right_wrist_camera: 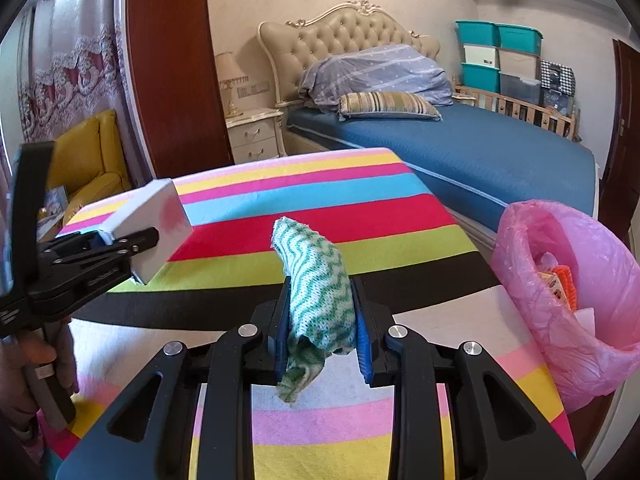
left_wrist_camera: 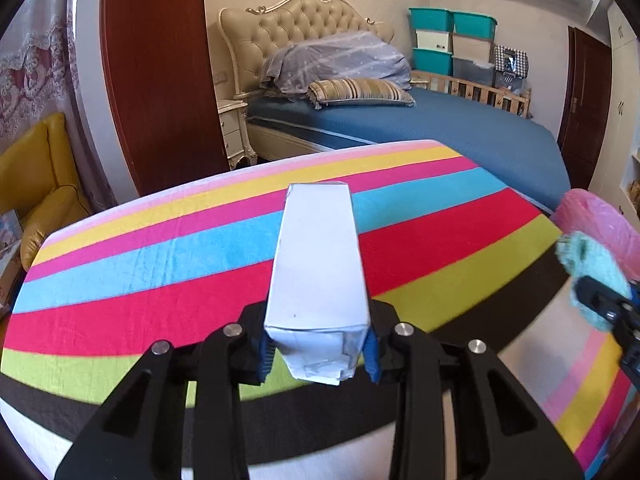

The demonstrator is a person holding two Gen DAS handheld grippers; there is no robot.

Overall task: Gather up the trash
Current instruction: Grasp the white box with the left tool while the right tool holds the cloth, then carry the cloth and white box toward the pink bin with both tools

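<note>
Bedroom with a blue bed [left_wrist_camera: 460, 136] and tufted headboard [right_wrist_camera: 348, 36] behind; up front, a tabletop [left_wrist_camera: 160, 264] covered in a bright striped cloth. Between the blue pads of the left gripper [left_wrist_camera: 318, 354] sits a long white carton [left_wrist_camera: 318, 264], its near end clamped by the jaws, the rest sticking straight out ahead and raised off the stripes. No earlier picture is at hand to show how those jaws got there. Seen from the right wrist, the carton [right_wrist_camera: 150, 224] tilts up at the left edge. The right gripper [right_wrist_camera: 322, 340] has its jaws pinched on a green-and-white cloth [right_wrist_camera: 316, 288], which bulges above the pads and droops below them. A pink-lined bin [right_wrist_camera: 576, 288] stands at the right edge, scraps inside
</note>
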